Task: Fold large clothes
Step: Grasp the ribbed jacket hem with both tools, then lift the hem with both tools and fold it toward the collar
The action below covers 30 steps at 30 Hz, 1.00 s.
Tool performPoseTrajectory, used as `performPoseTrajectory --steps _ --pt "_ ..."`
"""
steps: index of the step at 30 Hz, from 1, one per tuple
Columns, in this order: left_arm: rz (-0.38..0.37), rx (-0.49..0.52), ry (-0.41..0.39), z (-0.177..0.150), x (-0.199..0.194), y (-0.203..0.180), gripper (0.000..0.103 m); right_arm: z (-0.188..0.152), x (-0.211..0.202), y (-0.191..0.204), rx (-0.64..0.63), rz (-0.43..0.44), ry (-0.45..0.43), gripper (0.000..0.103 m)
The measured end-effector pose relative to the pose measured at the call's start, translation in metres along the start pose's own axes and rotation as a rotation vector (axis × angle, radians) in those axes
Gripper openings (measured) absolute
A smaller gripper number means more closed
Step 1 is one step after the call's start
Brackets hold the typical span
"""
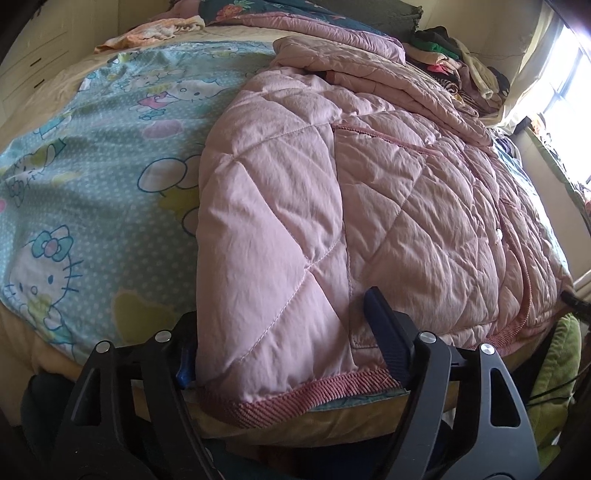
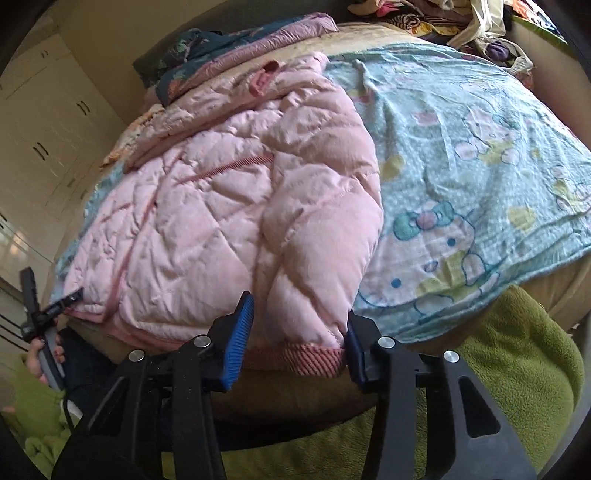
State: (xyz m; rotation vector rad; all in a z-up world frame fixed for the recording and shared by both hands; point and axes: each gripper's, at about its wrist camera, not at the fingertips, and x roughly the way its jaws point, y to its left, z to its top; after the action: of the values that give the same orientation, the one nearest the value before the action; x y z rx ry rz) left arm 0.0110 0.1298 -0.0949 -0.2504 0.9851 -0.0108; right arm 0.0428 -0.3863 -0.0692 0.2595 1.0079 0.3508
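Observation:
A pink quilted jacket (image 1: 406, 203) (image 2: 184, 221) lies spread on the bed, hem toward me. In the left wrist view one sleeve (image 1: 266, 240) runs down to its ribbed cuff (image 1: 295, 398) at the bed's edge. My left gripper (image 1: 284, 343) is shut on that sleeve near the cuff, one finger half hidden behind the fabric. In the right wrist view the other sleeve (image 2: 321, 240) ends in a ribbed cuff (image 2: 314, 356). My right gripper (image 2: 299, 325) is shut on this sleeve just above the cuff. The left gripper (image 2: 48, 310) and the hand holding it show at the far left.
A light blue cartoon-cat sheet (image 1: 92, 166) (image 2: 480, 166) covers the bed. Folded quilts (image 1: 314, 26) and a pile of clothes (image 1: 461, 62) lie at the far side. A green blanket (image 2: 498, 369) hangs below the near edge. Cream wardrobes (image 2: 44, 129) stand beside the bed.

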Motion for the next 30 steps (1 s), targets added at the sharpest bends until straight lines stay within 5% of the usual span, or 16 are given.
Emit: performPoseTrajectory --steps 5,8,9,11,13,30 --pt "0.0 0.022 -0.021 0.0 -0.005 -0.005 0.038 -0.004 0.023 -0.005 0.007 -0.01 0.089 0.068" --pt "0.019 0.043 -0.045 0.002 -0.011 -0.01 0.019 -0.005 0.025 -0.006 0.007 -0.015 0.093 0.065" --pt "0.012 0.042 -0.047 0.003 -0.012 -0.01 0.018 -0.005 0.022 -0.005 0.0 -0.022 0.082 0.06" --pt "0.005 0.042 -0.054 0.004 -0.014 -0.009 0.015 -0.005 0.014 -0.004 -0.012 -0.012 0.049 0.03" --pt "-0.003 0.044 -0.072 0.007 -0.02 -0.01 0.013 -0.002 0.005 0.001 -0.027 0.014 0.01 0.02" --pt "-0.077 0.04 -0.284 0.065 -0.072 -0.027 0.009 0.068 -0.053 0.042 -0.112 0.095 -0.268 0.015"
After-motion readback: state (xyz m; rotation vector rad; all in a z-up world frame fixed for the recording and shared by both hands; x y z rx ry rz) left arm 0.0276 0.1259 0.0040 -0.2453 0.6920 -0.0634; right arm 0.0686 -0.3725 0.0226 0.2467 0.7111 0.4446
